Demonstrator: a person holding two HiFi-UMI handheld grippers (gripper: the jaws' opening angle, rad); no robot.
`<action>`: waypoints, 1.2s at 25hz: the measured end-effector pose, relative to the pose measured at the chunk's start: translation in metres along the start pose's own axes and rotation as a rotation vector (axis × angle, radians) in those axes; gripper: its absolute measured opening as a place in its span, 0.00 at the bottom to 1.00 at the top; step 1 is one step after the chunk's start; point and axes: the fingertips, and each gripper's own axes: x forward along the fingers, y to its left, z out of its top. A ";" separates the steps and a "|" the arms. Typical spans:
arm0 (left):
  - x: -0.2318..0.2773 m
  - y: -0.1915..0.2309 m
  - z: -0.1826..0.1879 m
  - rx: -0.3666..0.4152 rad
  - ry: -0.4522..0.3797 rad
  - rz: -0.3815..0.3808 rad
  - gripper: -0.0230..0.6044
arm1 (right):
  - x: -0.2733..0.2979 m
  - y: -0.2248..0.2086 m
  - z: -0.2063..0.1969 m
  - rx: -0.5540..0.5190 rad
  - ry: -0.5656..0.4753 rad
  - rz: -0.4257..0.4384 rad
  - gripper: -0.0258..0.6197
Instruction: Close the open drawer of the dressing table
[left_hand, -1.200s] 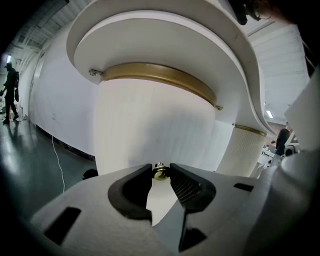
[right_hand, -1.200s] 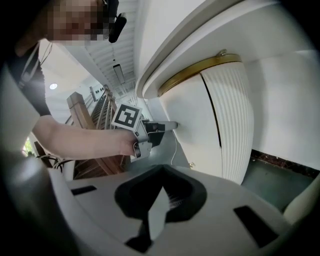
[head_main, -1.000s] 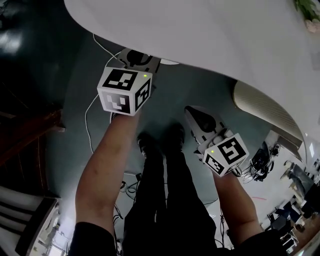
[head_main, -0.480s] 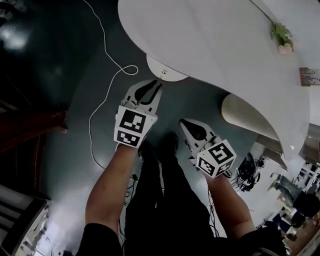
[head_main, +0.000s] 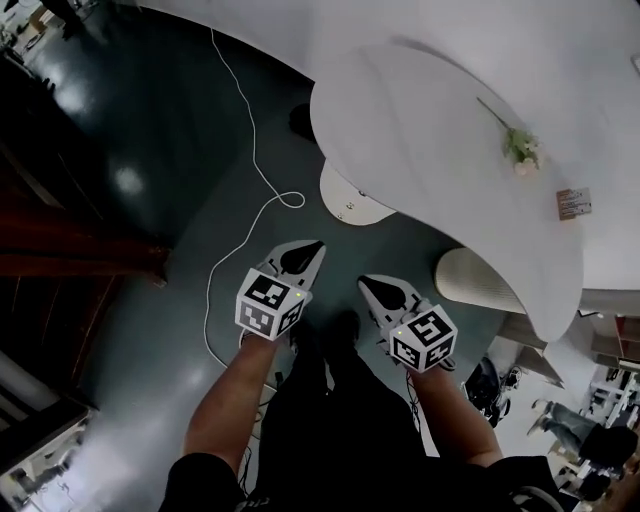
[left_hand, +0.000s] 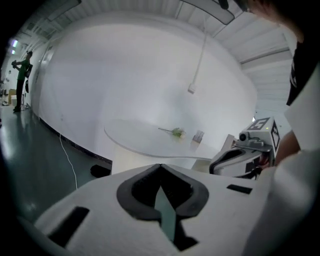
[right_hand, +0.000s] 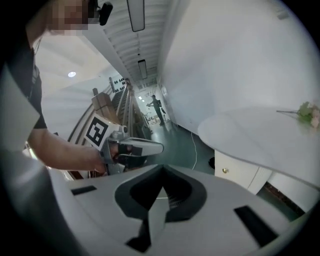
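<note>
Cable (head_main: 251, 130) snakes over floor (head_main: 150, 130) beside dressing table (head_main: 440, 150).

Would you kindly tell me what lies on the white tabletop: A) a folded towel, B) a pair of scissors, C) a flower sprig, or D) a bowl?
C: a flower sprig lies on the white tabletop, with a small card near it.

White dressing table with a smooth, rounded matte top (head_main: 440, 140), filling the head view toward 1 o'clock, white curved drawer front (head_main: 372, 203) under the top's 7 o'clock edge, small brass knob (head_main: 349, 208), apparently pushed in
</note>
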 end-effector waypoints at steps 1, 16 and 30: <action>-0.013 -0.007 0.009 0.005 -0.007 -0.006 0.04 | -0.008 0.006 0.012 -0.016 -0.015 -0.004 0.05; -0.104 -0.090 0.121 0.178 -0.207 0.105 0.04 | -0.111 0.019 0.090 -0.100 -0.138 -0.030 0.05; -0.037 -0.233 0.156 0.149 -0.316 0.271 0.04 | -0.289 -0.065 0.068 -0.154 -0.278 0.104 0.05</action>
